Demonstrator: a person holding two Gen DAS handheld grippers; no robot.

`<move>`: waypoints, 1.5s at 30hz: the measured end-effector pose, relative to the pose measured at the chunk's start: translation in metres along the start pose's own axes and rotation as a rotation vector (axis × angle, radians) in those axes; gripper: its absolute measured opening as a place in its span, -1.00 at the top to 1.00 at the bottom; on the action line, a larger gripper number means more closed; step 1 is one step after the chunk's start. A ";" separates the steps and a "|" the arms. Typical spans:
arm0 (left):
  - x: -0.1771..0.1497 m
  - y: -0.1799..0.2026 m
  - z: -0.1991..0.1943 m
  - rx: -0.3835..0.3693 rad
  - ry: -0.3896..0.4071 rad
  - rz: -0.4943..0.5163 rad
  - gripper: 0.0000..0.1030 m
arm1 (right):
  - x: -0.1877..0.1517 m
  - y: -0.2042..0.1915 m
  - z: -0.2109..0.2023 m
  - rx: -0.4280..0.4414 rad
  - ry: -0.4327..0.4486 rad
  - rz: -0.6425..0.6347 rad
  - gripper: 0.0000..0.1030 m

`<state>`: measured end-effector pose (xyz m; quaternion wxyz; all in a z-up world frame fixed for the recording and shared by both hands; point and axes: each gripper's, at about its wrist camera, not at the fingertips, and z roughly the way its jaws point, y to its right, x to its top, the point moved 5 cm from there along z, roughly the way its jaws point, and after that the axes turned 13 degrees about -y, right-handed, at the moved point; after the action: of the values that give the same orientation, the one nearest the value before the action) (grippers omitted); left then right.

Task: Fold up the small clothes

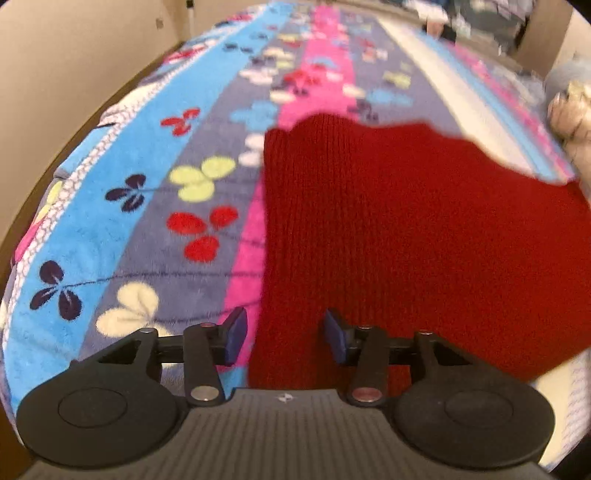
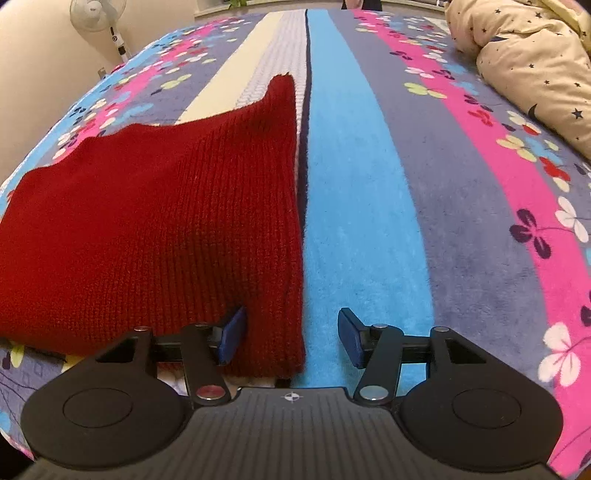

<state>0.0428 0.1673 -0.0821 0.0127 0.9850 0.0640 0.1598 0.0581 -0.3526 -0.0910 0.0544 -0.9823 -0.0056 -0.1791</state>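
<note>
The left claw (image 1: 284, 338) stands spread, its blue pads (image 1: 236, 334) apart and clear of the fabric; the left edge of a red knitted garment (image 1: 388, 229) lies between them, pressed by neither. The right claw (image 2: 290, 334) is likewise spread: its left pad (image 2: 231, 338) sits over the garment's right edge, the other pad over bare blue stripe, and nothing is pinched.

The red knitted garment (image 2: 147, 229) lies flat on a bed, spread across a fleece blanket (image 2: 369, 206) striped in blue, grey-purple, pink and cream with clover-leaf prints. Its ribbed sides run away from both claws, and its far edge rises to a point on each side with a dip between.

Further out, in the right view, a cream quilt (image 2: 532, 66) printed with dark stars and moons is bunched at the blanket's far right, well apart from the garment. A standing fan (image 2: 96, 18) is beyond the bed's far left corner by a pale wall. In the left view a blurred pale bundle (image 1: 569, 110) sits at the right edge, near the garment's far corner.
</note>
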 end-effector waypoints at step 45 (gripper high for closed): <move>-0.059 -0.004 0.020 -0.278 -0.108 -0.529 -0.50 | -0.001 -0.013 0.002 -0.130 -0.019 -0.086 -0.22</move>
<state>-0.0069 0.1639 -0.1193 0.1918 0.9301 0.2951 0.1055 0.0578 -0.3394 -0.0916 -0.0173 -0.9843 -0.0368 -0.1720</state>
